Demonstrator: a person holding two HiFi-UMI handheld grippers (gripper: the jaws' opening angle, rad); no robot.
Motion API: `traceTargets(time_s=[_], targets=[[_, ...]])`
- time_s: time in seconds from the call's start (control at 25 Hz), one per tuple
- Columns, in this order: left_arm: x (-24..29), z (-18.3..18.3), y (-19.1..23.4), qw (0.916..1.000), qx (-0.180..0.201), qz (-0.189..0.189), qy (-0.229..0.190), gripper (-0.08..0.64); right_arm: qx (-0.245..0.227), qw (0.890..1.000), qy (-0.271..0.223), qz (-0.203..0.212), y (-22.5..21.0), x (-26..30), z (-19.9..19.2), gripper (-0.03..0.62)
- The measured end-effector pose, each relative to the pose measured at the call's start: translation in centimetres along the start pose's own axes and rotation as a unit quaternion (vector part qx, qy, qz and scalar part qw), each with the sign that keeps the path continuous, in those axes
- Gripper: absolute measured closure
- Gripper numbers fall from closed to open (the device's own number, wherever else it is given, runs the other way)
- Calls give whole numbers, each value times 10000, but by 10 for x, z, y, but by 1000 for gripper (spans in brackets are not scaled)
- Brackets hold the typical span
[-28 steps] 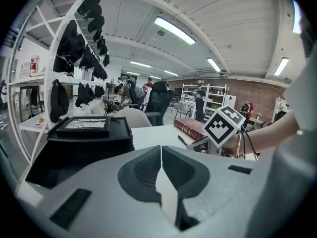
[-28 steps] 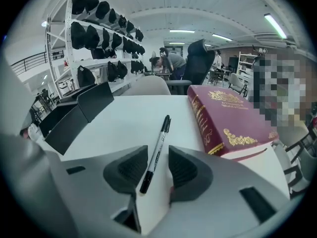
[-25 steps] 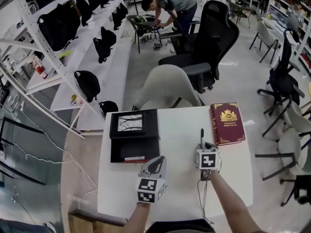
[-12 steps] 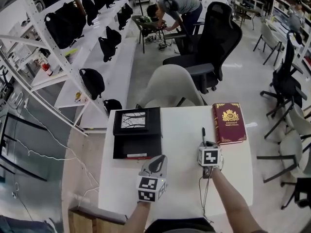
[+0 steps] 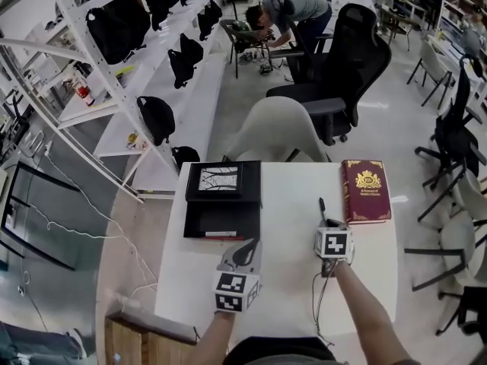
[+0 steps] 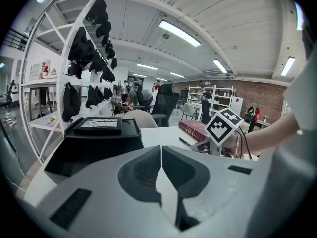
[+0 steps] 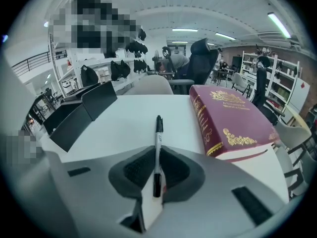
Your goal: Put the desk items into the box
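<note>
Right tool [image 7: 157, 157] is closing on the marker pen [image 7: 158, 130] near one end: the long overhang may pivot or slip during lift. Left tool [image 6: 161, 155] closed, empty.

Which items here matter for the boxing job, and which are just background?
Job: pen between the closing jaws of the right gripper; red book; black box.
Lying about: black office chair; white chair; backpacks; person at the back.

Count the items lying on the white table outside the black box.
2. A pen lies between the closing fingers of the right gripper; a red book lies at the table's far right corner. Smaller things may be hidden.
</note>
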State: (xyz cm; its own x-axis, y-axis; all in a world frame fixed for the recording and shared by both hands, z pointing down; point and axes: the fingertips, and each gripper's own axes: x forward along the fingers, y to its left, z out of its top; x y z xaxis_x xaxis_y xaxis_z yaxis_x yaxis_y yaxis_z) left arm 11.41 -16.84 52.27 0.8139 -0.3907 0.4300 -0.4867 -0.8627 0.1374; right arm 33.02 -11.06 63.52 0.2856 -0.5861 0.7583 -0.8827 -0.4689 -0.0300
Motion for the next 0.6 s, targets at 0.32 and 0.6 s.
traceTargets(time_s=[0.32,0.6], targets=[[-11,-1,12,9997,-57,230,-78,549,-181,9969,-501,587,34,-25,21,548],[-29,-1,28,9986,-145,485,-175,549,-774,9857,-964,1146,85,-52,51,548]])
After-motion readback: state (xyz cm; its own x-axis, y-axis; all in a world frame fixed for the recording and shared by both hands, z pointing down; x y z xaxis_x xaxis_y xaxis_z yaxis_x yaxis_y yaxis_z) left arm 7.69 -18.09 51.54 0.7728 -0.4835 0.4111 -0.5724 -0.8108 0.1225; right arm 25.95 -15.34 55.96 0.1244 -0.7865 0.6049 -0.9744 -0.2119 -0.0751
